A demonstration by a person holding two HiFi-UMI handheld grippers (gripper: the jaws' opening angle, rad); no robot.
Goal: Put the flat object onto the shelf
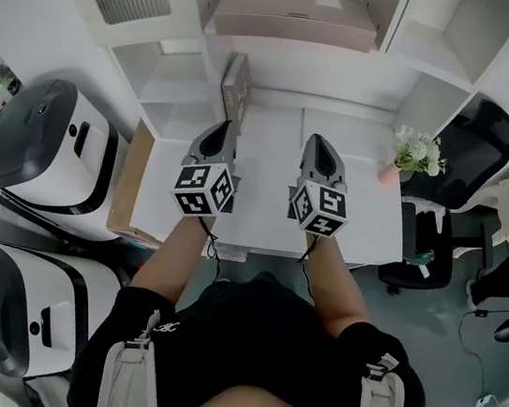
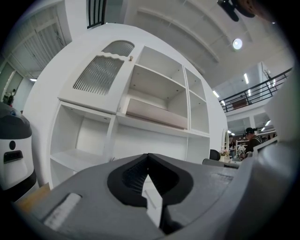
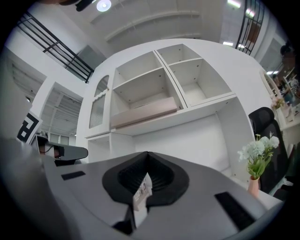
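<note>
A flat pinkish-beige box (image 1: 297, 13) lies on the middle board of the white shelf unit (image 1: 419, 56). The left gripper view shows the box (image 2: 154, 114) straight ahead, and in the right gripper view it (image 3: 145, 112) sits up and to the left. Both grippers hover side by side over the white desk (image 1: 262, 218), well short of the shelf. My left gripper (image 1: 220, 131) is shut with nothing between its jaws. My right gripper (image 1: 323, 148) is shut and empty too. Neither touches the box.
A small printed box (image 1: 236, 86) stands upright against the shelf's left divider. A vase of pale flowers (image 1: 418, 154) is on the desk's right end, with a black chair (image 1: 472, 145) beyond it. White machines (image 1: 44, 152) stand at the left.
</note>
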